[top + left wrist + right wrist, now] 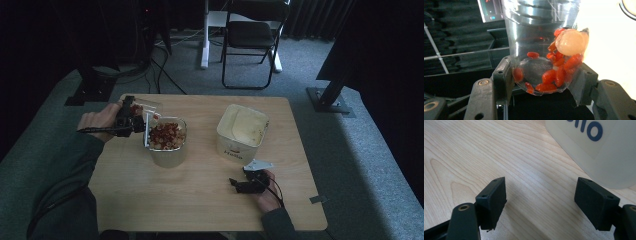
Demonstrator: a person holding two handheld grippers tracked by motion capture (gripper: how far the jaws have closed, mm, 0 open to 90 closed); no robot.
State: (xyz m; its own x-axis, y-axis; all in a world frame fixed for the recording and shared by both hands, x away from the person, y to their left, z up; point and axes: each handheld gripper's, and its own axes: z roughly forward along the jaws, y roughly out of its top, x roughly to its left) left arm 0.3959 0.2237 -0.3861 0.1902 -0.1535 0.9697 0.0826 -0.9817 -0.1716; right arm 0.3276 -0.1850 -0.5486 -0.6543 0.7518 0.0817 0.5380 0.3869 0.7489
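We list a light wooden table [200,200] on grey-green carpet [360,165]. Behind the table stands a black folding chair [252,37], with a white stand leg [205,35] just to the chair's left. Black cables [160,75] trail left of that leg. Dark curtains [315,17] hang behind the chair. Lighting is dim.
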